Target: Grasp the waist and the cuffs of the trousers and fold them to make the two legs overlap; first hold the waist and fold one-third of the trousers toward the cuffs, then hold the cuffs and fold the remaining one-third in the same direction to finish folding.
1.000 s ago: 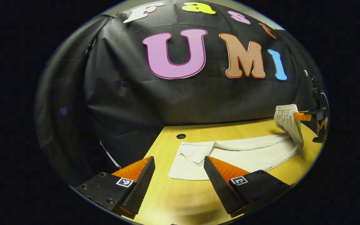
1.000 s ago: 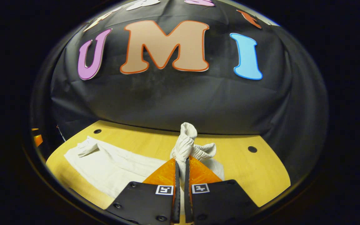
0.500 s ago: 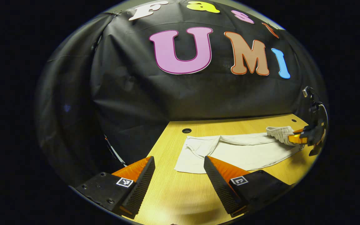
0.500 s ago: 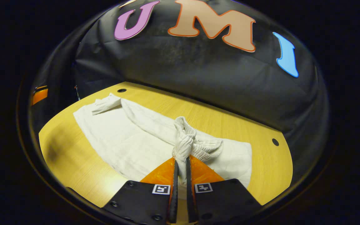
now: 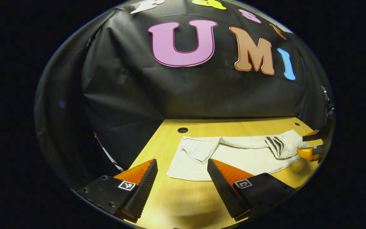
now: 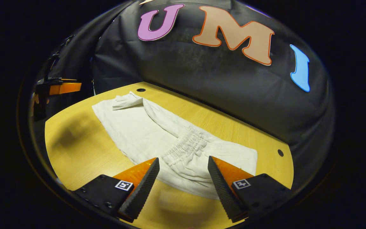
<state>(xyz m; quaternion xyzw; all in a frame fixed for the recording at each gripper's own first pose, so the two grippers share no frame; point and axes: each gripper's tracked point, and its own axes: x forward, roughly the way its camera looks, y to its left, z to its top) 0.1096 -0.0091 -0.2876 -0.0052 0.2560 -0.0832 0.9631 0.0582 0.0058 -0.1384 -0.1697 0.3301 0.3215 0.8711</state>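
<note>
Now both my left tool and right tool gape empty above the limp cream cotton trousers lying on the yellow wooden surface, so I should pinch the cuffs, I think.

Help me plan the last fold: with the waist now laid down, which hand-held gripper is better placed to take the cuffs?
Left, probably. The left hand-held gripper hangs open just before the cuff end of the cream cloth trousers; the right hand-held gripper is open over the gathered elastic waist at the far end.
</note>
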